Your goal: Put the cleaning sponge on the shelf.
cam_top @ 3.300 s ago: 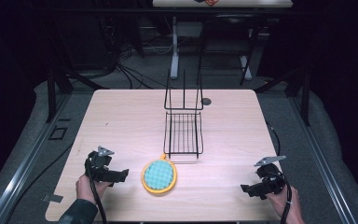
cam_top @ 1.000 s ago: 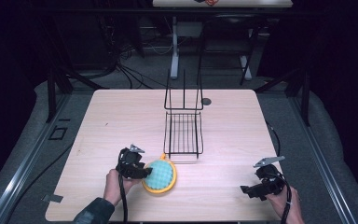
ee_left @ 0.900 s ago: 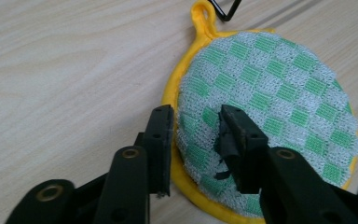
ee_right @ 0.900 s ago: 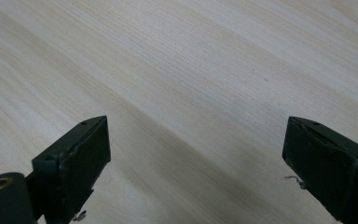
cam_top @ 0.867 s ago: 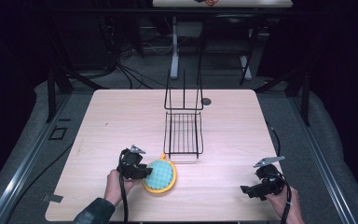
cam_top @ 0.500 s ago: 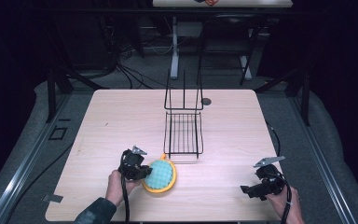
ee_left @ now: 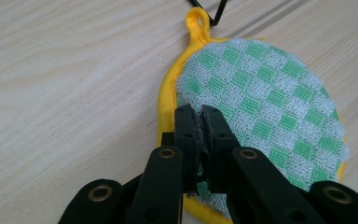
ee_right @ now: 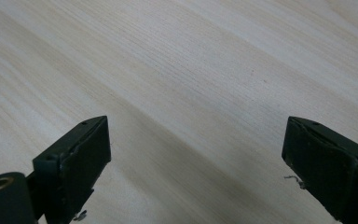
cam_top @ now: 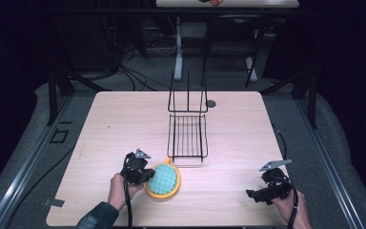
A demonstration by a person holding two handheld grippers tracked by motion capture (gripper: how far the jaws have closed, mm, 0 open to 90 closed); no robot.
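Note:
A round yellow pad (cam_top: 163,180) with a green-and-white checked top (ee_left: 261,93) and a small loop lies flat near the table's front, just before the wire rack. My left gripper (cam_top: 143,175) is at the pad's left edge. In the left gripper view its jaws (ee_left: 202,112) have just been closing and now pinch the checked fabric near the yellow rim. My right gripper (cam_top: 256,194) rests at the front right of the table, far from the pad. Its jaws (ee_right: 196,154) stand wide open over bare wood with nothing between them.
A black wire rack (cam_top: 187,129) stands at the table's middle, its flat grid reaching toward the pad's loop. A small dark round spot (cam_top: 211,103) sits by the rack's back right. The table (cam_top: 109,129) drops off close behind both hands.
Since the earliest frame my left hand has moved right from the table's front left to the pad's left edge. Over the last second both hands have stayed put.

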